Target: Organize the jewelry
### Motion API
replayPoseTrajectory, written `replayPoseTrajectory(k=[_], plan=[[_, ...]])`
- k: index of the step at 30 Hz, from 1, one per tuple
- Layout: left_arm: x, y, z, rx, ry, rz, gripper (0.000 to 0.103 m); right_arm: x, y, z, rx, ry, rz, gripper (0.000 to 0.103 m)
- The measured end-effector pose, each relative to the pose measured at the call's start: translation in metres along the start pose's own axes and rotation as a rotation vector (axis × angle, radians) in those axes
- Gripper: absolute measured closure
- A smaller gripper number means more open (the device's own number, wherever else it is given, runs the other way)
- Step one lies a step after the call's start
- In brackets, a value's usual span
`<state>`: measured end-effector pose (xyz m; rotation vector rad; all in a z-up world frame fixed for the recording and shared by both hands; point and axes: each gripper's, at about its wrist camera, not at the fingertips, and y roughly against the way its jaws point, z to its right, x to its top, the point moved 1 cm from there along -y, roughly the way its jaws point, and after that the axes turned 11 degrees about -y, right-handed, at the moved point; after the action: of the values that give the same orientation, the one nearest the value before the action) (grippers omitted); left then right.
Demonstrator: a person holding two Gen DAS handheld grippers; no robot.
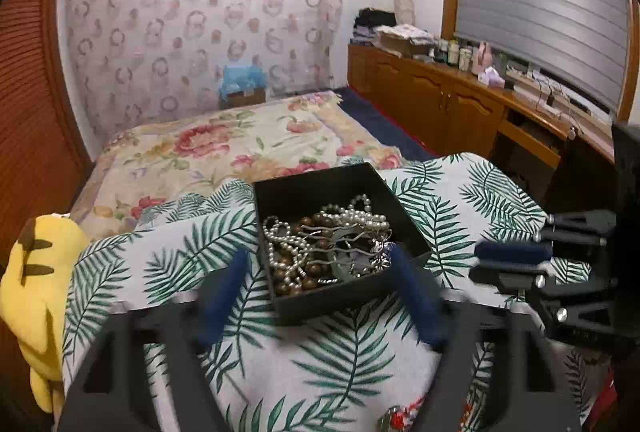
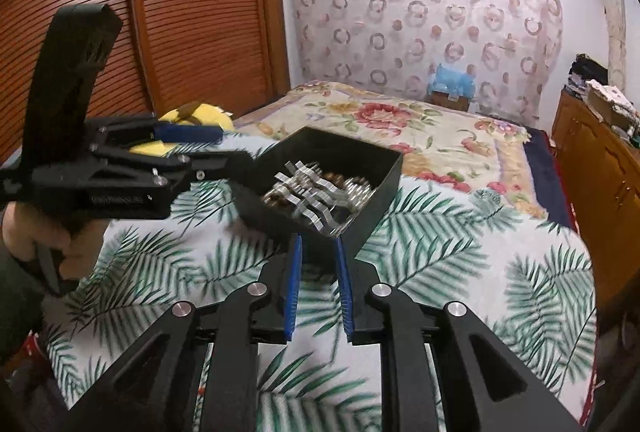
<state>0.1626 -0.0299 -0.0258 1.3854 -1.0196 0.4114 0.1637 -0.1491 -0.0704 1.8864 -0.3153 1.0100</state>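
Observation:
A black open box (image 1: pixel 304 187) sits on a palm-leaf cloth (image 1: pixel 340 364). It holds white pearl strands (image 1: pixel 352 216), brown bead strings (image 1: pixel 296 284) and a silver hair comb (image 1: pixel 340 240). My left gripper (image 1: pixel 320 264) is open, its blue fingers on either side of the box's near edge, apart from it. My right gripper (image 2: pixel 318 244) is open with a narrow gap, its tips close to the near corner of the box (image 2: pixel 384 187); the comb (image 2: pixel 316 199) lies just beyond. The right gripper also shows in the left wrist view (image 1: pixel 512 256), right of the box.
A yellow plush toy (image 1: pixel 36 288) lies at the cloth's left edge. A floral bedspread (image 1: pixel 224 147) stretches beyond the box. Wooden cabinets (image 1: pixel 440 99) with clutter run along the right wall. A small red item (image 1: pixel 400 418) lies on the cloth near me.

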Motion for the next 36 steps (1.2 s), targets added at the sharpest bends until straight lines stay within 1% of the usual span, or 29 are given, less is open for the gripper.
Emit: replayPoseTrajectory(k=[2,4,7,13,17,18,20,24,28,29,30,31,32,33,34,36], plan=[[-0.005,0.006,-0.001,-0.002,0.003,0.001,0.023,-0.009,0.001,-0.006,0.017,0.002,-0.019,0.084],[-0.011,0.013,0.0,0.004,-0.004,0.002,0.016,-0.018,0.0,-0.012,0.028,0.01,-0.04,0.084],[-0.019,0.022,0.001,0.012,-0.013,0.007,0.01,-0.032,-0.002,-0.02,0.039,0.02,-0.074,0.084],[-0.034,0.029,0.002,0.015,-0.006,-0.006,0.009,-0.055,-0.01,-0.033,0.064,0.047,-0.146,0.084],[-0.052,0.025,0.003,0.024,-0.006,-0.051,0.009,-0.063,-0.018,-0.041,0.06,0.086,-0.189,0.084],[-0.056,0.024,0.002,0.021,0.0,-0.06,0.009,-0.064,-0.02,-0.043,0.06,0.091,-0.2,0.084],[-0.067,0.021,0.001,-0.011,0.012,-0.088,0.009,-0.067,-0.021,-0.045,0.047,0.101,-0.211,0.084],[-0.082,0.018,0.005,-0.038,0.015,-0.12,0.009,-0.074,-0.023,-0.046,0.024,0.13,-0.23,0.084],[-0.094,0.014,0.013,-0.047,0.01,-0.147,0.009,-0.075,-0.022,-0.046,0.033,0.13,-0.23,0.086],[-0.096,0.014,0.016,-0.052,0.008,-0.148,0.009,-0.075,-0.022,-0.045,0.035,0.128,-0.231,0.086],[-0.097,0.013,0.019,-0.065,0.008,-0.15,0.014,-0.075,-0.022,-0.045,0.036,0.127,-0.231,0.086],[-0.098,0.012,0.021,-0.078,0.01,-0.154,0.023,-0.076,-0.022,-0.045,0.037,0.126,-0.231,0.086],[-0.099,0.01,0.024,-0.1,0.013,-0.163,0.028,-0.076,-0.021,-0.045,0.035,0.127,-0.23,0.086],[-0.099,0.009,0.026,-0.112,0.014,-0.167,0.034,-0.075,-0.022,-0.046,0.031,0.131,-0.229,0.086],[-0.099,0.007,0.028,-0.12,0.012,-0.172,0.039,-0.075,-0.023,-0.046,0.025,0.137,-0.228,0.086],[-0.1,0.004,0.032,-0.123,-0.002,-0.181,0.041,-0.075,-0.023,-0.048,0.009,0.153,-0.225,0.086]])
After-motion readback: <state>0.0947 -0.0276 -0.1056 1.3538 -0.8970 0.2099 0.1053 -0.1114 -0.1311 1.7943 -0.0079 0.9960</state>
